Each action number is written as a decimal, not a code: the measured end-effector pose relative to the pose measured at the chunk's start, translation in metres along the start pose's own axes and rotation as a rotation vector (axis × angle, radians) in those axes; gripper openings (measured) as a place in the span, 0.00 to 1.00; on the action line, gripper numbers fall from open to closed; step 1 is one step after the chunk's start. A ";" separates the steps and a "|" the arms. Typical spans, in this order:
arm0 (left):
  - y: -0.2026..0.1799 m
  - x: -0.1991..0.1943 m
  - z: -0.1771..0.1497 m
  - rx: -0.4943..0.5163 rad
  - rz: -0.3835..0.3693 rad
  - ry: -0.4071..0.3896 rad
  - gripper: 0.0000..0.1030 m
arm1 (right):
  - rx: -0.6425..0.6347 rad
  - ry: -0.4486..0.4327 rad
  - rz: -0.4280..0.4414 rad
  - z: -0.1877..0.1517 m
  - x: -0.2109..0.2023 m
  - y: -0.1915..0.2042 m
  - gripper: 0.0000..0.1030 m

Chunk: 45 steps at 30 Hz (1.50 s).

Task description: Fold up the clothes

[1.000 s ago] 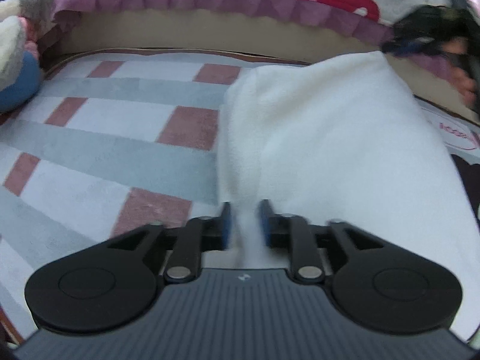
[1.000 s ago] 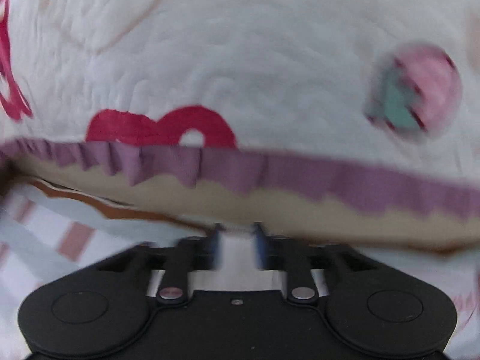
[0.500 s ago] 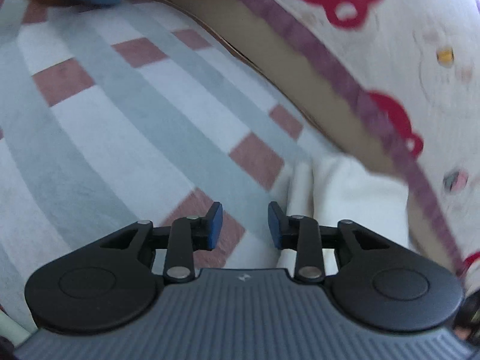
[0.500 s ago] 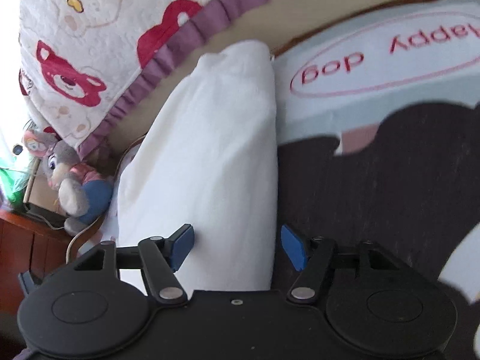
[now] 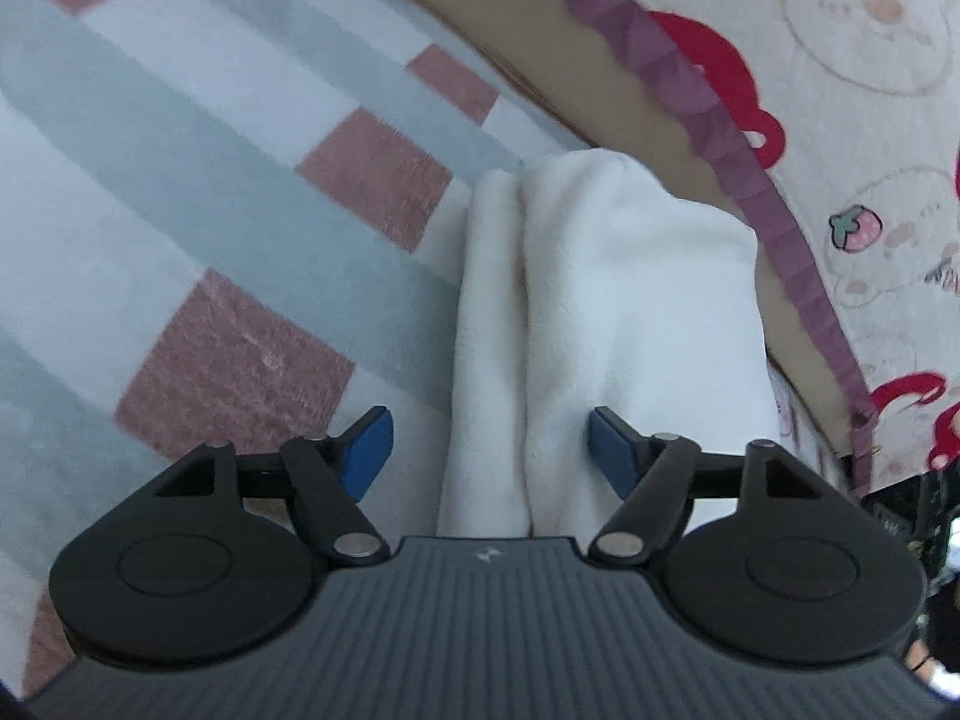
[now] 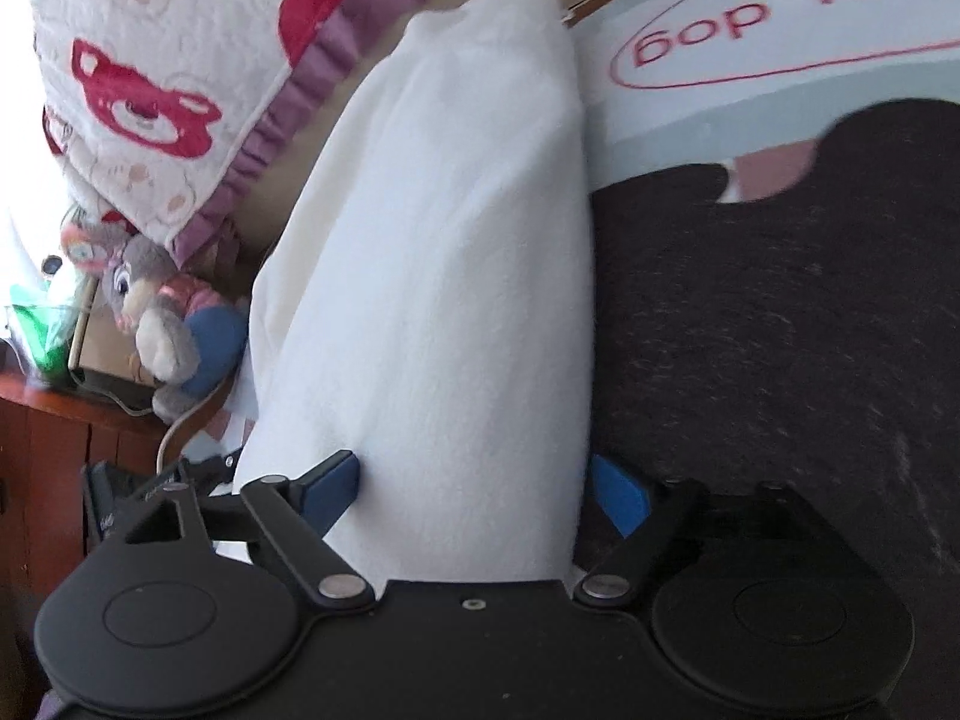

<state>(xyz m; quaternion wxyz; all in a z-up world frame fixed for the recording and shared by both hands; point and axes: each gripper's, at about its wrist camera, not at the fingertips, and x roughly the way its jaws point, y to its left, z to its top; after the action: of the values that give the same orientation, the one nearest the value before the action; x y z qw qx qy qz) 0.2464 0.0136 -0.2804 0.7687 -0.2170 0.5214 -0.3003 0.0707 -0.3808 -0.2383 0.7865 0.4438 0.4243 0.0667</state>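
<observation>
A white fleece garment [image 5: 600, 312] lies folded into a long narrow bundle on the checked rug [image 5: 180, 180]. It also shows in the right wrist view [image 6: 444, 276]. My left gripper [image 5: 491, 450] is open, its blue pads standing on either side of the bundle's near end without closing on it. My right gripper [image 6: 474, 489] is open too, its blue pads straddling the other end of the same bundle. A dark fuzzy cloth [image 6: 780, 312] lies to the right of the bundle.
A quilt with red bears and a purple frill [image 5: 798, 138] hangs along the bed side, close behind the garment. A grey plush rabbit [image 6: 162, 312] and a wooden cabinet [image 6: 54, 444] stand at the left. The rug bears a "happy dog" print [image 6: 756, 30].
One second ago both grippers were shut on the raised white garment. They let it go, and now both jaws stand wider open over the folded bundle lying on the rug.
</observation>
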 end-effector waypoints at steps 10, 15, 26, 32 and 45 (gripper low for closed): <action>-0.022 -0.002 -0.002 0.078 -0.003 -0.048 0.21 | -0.375 -0.040 -0.029 0.004 0.000 0.056 0.51; -0.086 -0.013 -0.014 0.321 0.122 -0.135 0.19 | -0.564 -0.158 -0.019 -0.001 -0.035 0.097 0.46; -0.082 0.021 -0.012 0.227 0.085 -0.048 0.34 | -0.377 -0.113 -0.133 0.022 -0.035 0.034 0.64; -0.051 0.027 -0.006 0.093 0.004 0.008 0.58 | -0.205 -0.038 -0.025 0.017 -0.031 0.006 0.80; -0.096 0.010 -0.014 0.316 0.070 -0.098 0.23 | -0.318 -0.119 0.103 -0.006 -0.030 0.046 0.51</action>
<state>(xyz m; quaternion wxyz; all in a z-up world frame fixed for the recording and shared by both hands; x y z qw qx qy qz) 0.2136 -0.0630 -0.2297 0.8278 -0.0896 0.4369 -0.3405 0.0599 -0.3643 -0.1866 0.8660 0.3383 0.3378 0.1467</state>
